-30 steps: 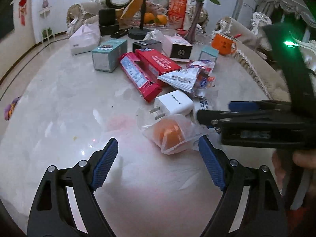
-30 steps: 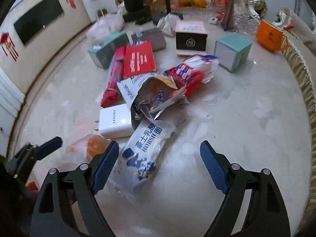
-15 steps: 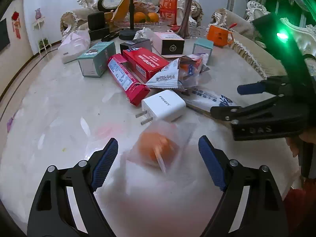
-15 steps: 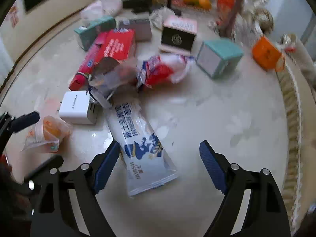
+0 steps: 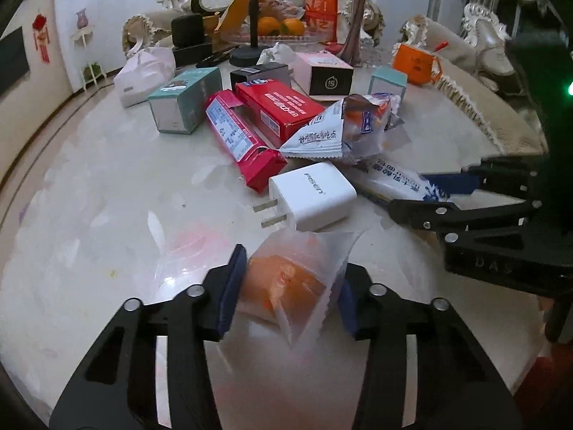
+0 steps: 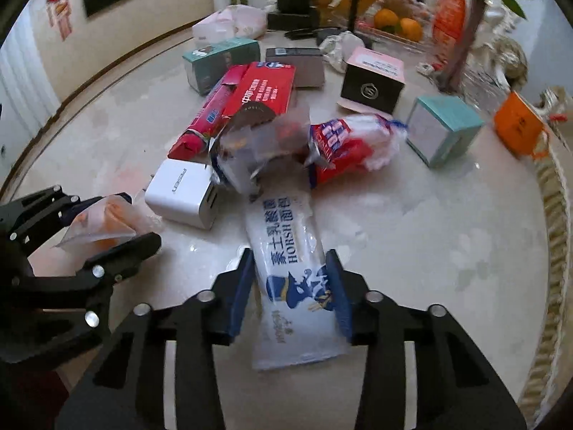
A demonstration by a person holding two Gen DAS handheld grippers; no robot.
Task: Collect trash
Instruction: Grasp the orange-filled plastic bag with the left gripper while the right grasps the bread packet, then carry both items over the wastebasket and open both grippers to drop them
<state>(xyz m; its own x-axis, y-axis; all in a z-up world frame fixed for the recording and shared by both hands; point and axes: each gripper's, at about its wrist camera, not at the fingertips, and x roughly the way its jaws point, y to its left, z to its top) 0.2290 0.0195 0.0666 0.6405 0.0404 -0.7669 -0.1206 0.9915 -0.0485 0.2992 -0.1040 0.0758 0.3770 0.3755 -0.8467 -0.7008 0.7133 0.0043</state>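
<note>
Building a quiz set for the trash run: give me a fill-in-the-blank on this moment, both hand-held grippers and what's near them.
1. The left hand-held gripper has just closed on a clear wrapper with something ____ in colour inside.
2. The right hand-held gripper has just closed on a long wrapper printed white and ____.
3. The white charger lying between the two wrappers has its two metal ____ pointing left in the left wrist view.

Missing words: orange; blue; prongs
</note>
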